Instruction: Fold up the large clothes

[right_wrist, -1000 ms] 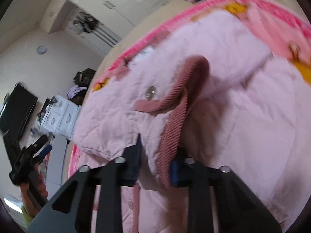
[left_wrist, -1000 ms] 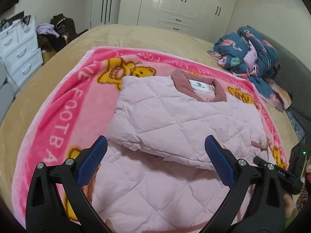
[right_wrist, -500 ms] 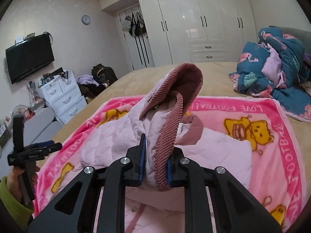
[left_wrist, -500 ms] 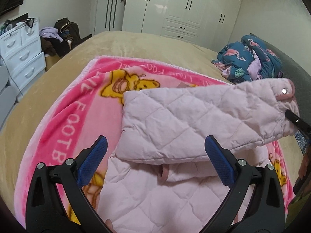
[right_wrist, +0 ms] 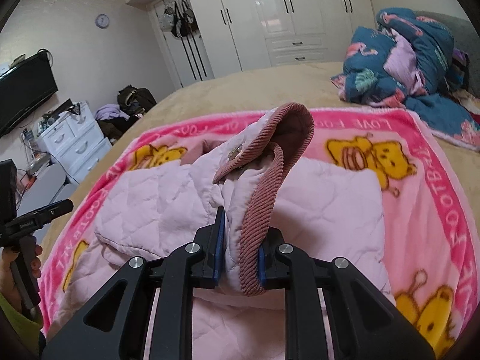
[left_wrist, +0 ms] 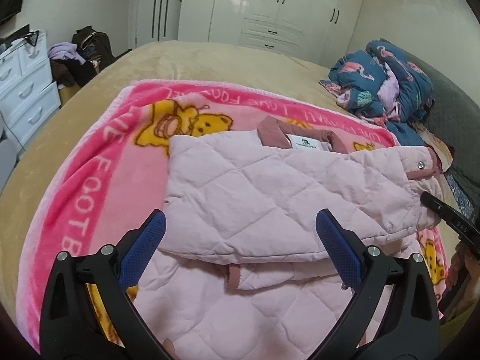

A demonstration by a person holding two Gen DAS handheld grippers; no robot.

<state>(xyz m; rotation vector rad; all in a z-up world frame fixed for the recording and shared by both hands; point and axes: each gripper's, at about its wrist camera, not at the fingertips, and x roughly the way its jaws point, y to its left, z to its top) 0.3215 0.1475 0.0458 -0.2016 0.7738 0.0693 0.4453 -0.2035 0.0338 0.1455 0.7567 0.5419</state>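
Observation:
A pale pink quilted jacket [left_wrist: 240, 306] lies on a pink bear-print blanket [left_wrist: 99, 162] across the bed, its collar and label [left_wrist: 306, 141] at the far side. One sleeve [left_wrist: 270, 192] is lifted and stretched over the body. My right gripper [right_wrist: 240, 255] is shut on the sleeve's ribbed dusty-pink cuff [right_wrist: 270, 186]; its black finger [left_wrist: 447, 216] shows at the right edge of the left wrist view. My left gripper [left_wrist: 240, 246] hangs open above the jacket's lower half, holding nothing. In the right wrist view the left gripper [right_wrist: 33, 213] shows at the left, a hand around its handle.
A bundle of blue flamingo-print bedding [left_wrist: 384, 87] sits at the bed's far right. White drawers [left_wrist: 24, 90] and a heap of clothes and bags [left_wrist: 81, 57] stand left of the bed. White wardrobes [left_wrist: 270, 9] line the far wall. A black TV [right_wrist: 21, 90] hangs left.
The right gripper lifted the sleeve by its cuff off the jacket and carried it across the body; the collar, briefly covered, shows again. The left gripper stayed open and drifted slightly.

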